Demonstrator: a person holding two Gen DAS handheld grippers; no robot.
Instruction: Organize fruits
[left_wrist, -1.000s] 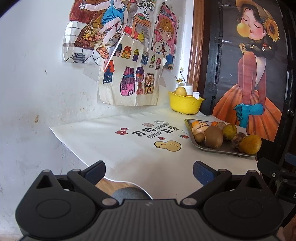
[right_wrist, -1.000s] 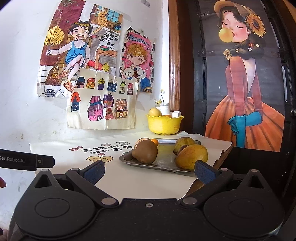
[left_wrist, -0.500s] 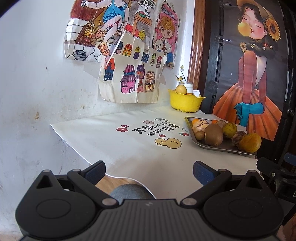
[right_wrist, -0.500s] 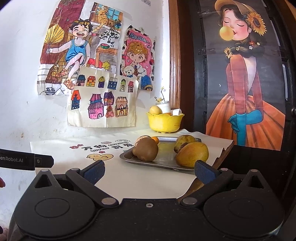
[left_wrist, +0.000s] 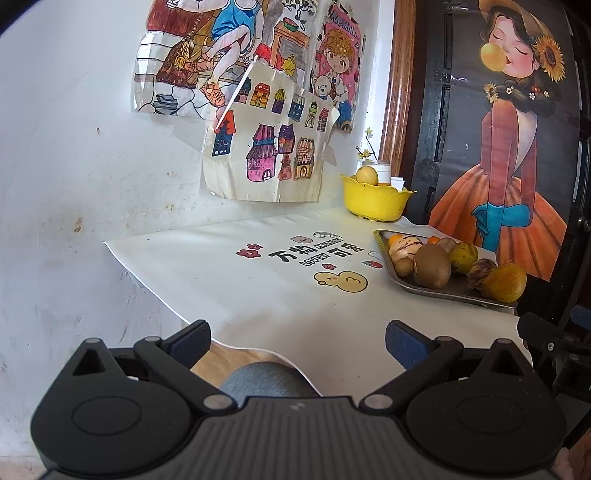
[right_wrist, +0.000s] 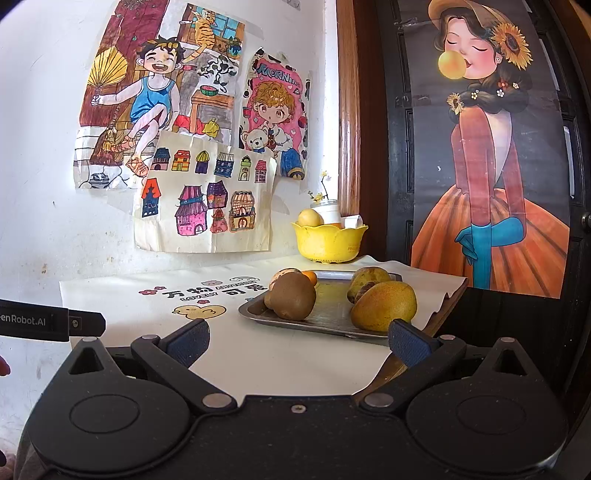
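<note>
A metal tray (left_wrist: 380, 236) (right_wrist: 332, 321) holds several fruits on the table's right side: a brown kiwi (left_wrist: 431, 266) (right_wrist: 291, 301), a yellow mango (left_wrist: 504, 283) (right_wrist: 383, 305), a pale striped fruit (left_wrist: 404, 246) and small oranges. A yellow bowl (left_wrist: 375, 201) (right_wrist: 328, 240) at the back holds a pale yellow fruit (left_wrist: 366, 175) (right_wrist: 309, 218). My left gripper (left_wrist: 297, 341) is open and empty over the table's near edge. My right gripper (right_wrist: 297, 338) is open and empty just in front of the tray.
A white printed cloth (left_wrist: 258, 280) covers the table. Drawings hang on the white wall (left_wrist: 74, 147) behind. A dark door with a poster (right_wrist: 491, 184) stands to the right. The left gripper's body (right_wrist: 51, 319) shows at the left of the right wrist view.
Both grippers have drawn slightly back and up from the table. The jaws stay open and the fruits have not moved.
</note>
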